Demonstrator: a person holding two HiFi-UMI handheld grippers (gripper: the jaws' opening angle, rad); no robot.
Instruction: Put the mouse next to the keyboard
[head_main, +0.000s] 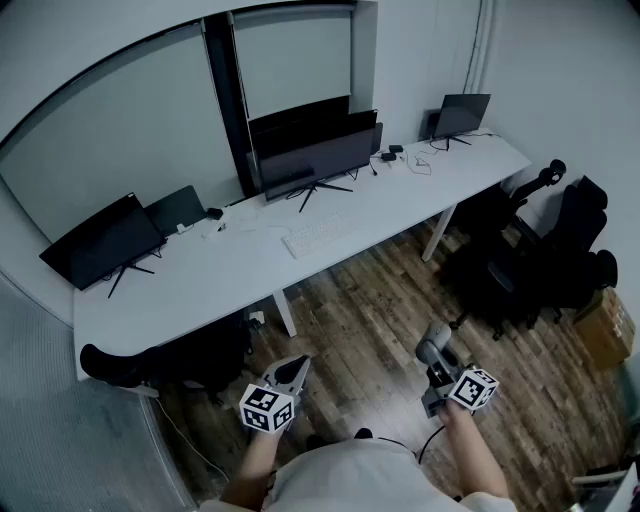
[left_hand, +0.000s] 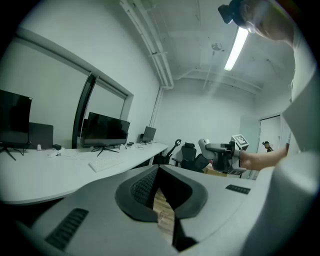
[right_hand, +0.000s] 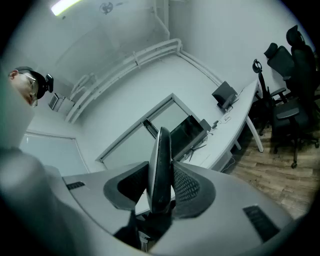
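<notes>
My right gripper (right_hand: 161, 150) is shut on the mouse (right_hand: 160, 170), a slim grey and dark mouse held on edge between the pads. In the head view this gripper (head_main: 433, 350) hangs over the wooden floor, well short of the desk. The white keyboard (head_main: 315, 235) lies on the long white desk (head_main: 200, 280), in front of the middle monitor. My left gripper (head_main: 297, 368) is also over the floor, its jaws shut with nothing between them. In the left gripper view, the left gripper (left_hand: 159, 170) points towards the keyboard (left_hand: 106, 162), and the right gripper (left_hand: 222, 155) shows off to the right.
Several dark monitors (head_main: 315, 160) stand along the desk's back edge. Black office chairs (head_main: 545, 260) crowd the right side, with a cardboard box (head_main: 605, 325) beside them. Another black chair (head_main: 130, 365) is tucked under the desk's left end. A white desk leg (head_main: 285, 310) stands ahead.
</notes>
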